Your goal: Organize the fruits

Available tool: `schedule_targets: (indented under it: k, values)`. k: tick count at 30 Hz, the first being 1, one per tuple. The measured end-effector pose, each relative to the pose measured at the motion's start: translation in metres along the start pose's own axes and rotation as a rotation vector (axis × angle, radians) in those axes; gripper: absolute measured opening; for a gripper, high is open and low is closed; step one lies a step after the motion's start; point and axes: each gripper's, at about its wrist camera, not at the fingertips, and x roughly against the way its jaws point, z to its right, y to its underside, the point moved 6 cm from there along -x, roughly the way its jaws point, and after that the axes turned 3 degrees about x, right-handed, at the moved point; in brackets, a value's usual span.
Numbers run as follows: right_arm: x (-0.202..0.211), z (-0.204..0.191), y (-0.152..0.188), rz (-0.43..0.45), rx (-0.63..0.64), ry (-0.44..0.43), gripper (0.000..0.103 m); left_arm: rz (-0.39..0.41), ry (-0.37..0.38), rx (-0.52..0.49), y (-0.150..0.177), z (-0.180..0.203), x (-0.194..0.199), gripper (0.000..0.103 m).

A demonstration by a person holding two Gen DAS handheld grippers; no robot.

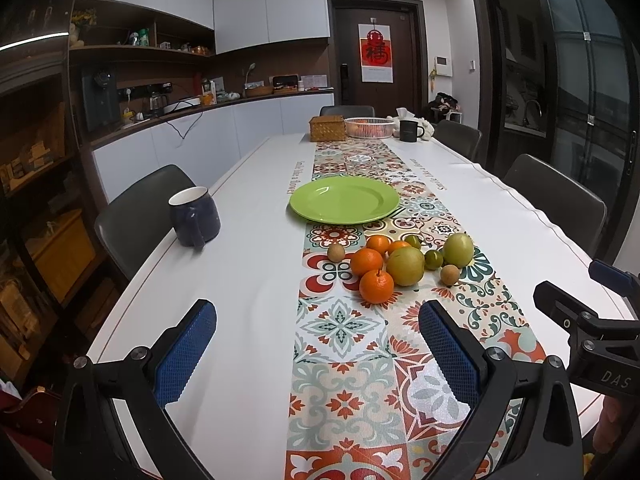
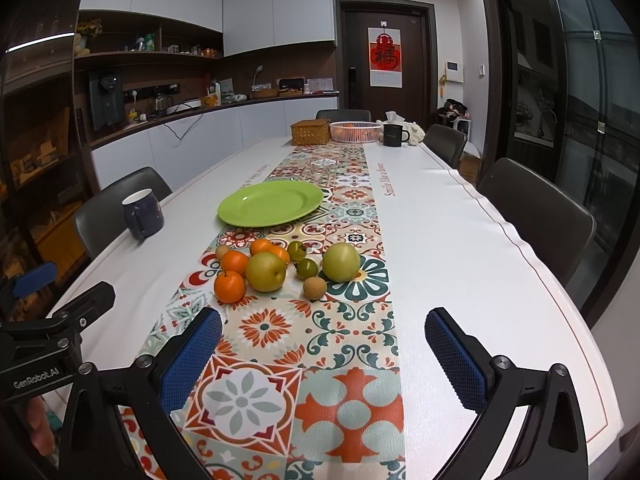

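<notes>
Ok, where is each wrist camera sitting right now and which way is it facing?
Left wrist: low over the near table end, facing down the runner; its open left gripper frames the view, the other gripper at right.
Right wrist: beside it, same heading; open right gripper, the other gripper at left.
Both share the fruit pile and empty green plate.

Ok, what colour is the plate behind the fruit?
Bright lime green, plain with no pattern. The plate shows best in the right wrist view.
</notes>
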Motion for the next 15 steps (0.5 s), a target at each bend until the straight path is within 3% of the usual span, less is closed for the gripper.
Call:
schedule_targets:
  k: [15]
  values:
    - [-0.0003, -0.0007, 0.0000, 0.000, 0.002, -0.001, 0.102, 0.000, 0.000, 0.001, -0.0002, -0.0001, 0.0003, 0.103]
